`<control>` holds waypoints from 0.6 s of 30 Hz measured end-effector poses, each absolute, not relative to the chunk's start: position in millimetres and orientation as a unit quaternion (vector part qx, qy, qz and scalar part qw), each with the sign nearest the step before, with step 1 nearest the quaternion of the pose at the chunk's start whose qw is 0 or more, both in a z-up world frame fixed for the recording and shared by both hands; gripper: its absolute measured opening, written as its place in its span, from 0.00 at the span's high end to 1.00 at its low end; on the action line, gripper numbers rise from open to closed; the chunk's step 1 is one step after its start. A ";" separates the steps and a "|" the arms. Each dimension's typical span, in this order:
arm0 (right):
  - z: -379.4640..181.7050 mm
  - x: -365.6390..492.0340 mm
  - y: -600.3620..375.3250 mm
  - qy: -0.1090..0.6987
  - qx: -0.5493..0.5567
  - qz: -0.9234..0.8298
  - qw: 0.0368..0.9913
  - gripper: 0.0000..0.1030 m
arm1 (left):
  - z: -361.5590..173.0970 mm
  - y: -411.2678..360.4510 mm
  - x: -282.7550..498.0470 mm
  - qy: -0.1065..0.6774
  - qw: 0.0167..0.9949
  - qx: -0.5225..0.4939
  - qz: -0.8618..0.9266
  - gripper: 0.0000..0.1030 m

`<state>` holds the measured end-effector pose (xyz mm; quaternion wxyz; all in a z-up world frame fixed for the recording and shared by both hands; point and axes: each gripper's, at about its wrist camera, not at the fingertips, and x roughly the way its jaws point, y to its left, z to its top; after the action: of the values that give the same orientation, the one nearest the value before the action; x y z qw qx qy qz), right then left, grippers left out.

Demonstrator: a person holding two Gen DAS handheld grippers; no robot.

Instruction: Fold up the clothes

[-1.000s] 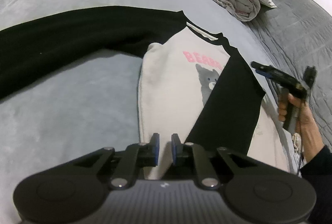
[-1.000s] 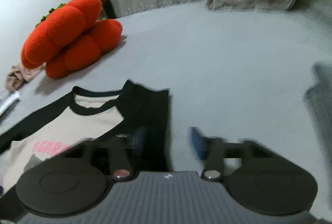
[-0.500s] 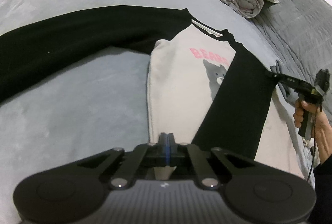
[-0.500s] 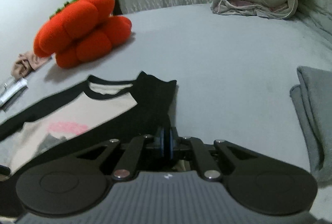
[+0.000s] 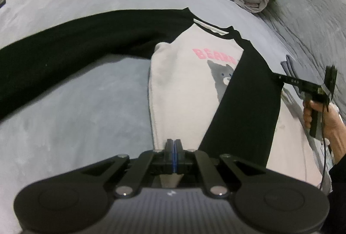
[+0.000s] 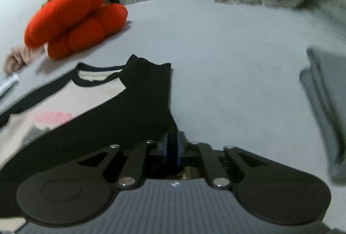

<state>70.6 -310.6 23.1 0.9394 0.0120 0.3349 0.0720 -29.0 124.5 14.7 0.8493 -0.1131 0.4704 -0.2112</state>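
**Both tools pinching the shirt on the bed**

The left tool is sitting closed on the shirt hem, though its own body is hiding the exact bite. The right tool is clamping the black folded sleeve; its blurred view is cutting off the bear print. Only the left view is showing the other sleeve stretching toward 9 o'clock across the bed.

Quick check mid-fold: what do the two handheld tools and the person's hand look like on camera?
Left tool and right tool: matte black linkages, silver pivots, blue pads, ribbed grey body with round black side discs. Bare right hand, dark sleeve, thin black cable.
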 end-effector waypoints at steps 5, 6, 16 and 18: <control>54.1 41.5 -268.2 0.286 -0.085 0.087 0.950 0.53 | 15.9 126.6 -33.8 0.468 0.850 -0.114 -0.213 0.96; 58.6 33.2 -256.5 0.280 -0.089 0.105 0.950 0.53 | 16.0 127.7 -34.3 0.468 0.850 -0.115 -0.212 0.96; 16.4 -86.6 -50.8 0.265 -0.228 0.315 0.882 0.49 | 35.8 178.0 -49.2 0.429 0.874 -0.162 -0.162 0.60; 13.1 -108.4 -27.3 0.240 -0.257 0.315 0.882 0.49 | 45.8 206.5 -52.6 0.404 0.890 -0.173 -0.122 0.60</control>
<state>-108.4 -27.3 13.1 0.8815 -0.2573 0.2403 0.3145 -52.6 206.5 45.8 0.8899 -0.1725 0.4043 -0.1218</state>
